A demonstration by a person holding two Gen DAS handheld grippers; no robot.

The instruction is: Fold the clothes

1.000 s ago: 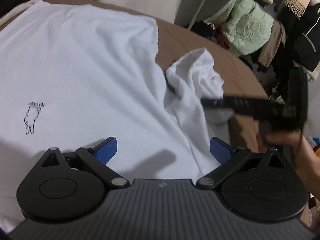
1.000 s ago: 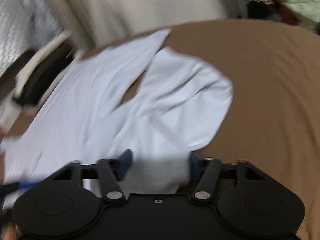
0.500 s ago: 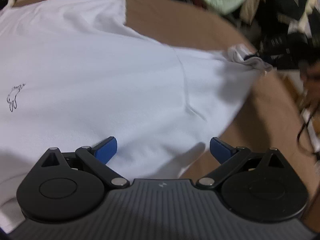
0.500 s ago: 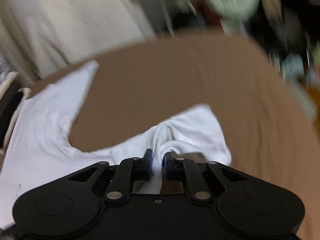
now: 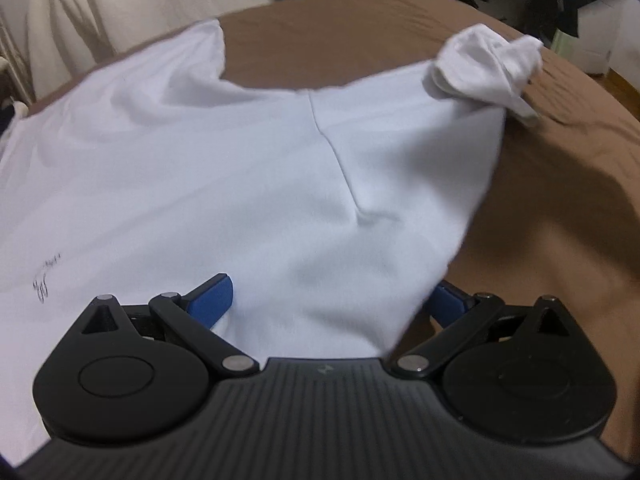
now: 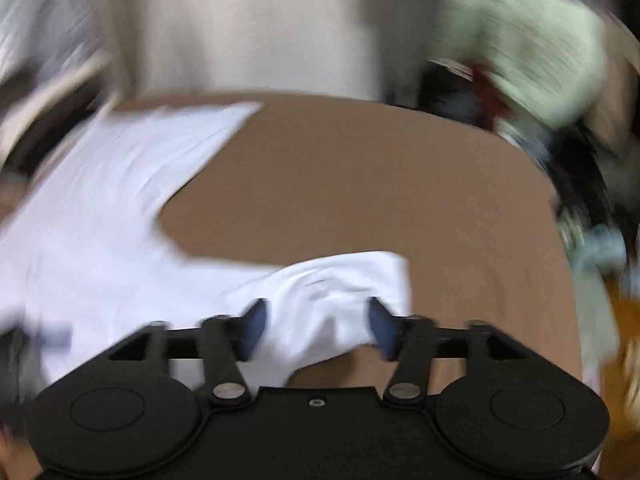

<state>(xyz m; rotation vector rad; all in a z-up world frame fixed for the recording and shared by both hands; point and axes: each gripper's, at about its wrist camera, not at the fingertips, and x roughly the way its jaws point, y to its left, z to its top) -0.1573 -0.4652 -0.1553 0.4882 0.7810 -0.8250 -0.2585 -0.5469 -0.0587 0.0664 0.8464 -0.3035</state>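
White T-shirt spread on the brown bed, one sleeve just let go.

Left wrist view: the left gripper (image 5: 332, 300) hangs over the T-shirt (image 5: 240, 184), jaws wide, holding nothing; the sleeve (image 5: 486, 66) lies bunched near the far right edge of the bed (image 5: 560, 200). Right wrist view, blurred: the right gripper (image 6: 316, 322), tilted down, has just been opening, cloth between the jaws but not pressed. In my judgement, flatten that sleeve first, then fold it inward.

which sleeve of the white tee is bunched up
The sleeve at the right of the left wrist view; the far sleeve lies flat on the brown cover.
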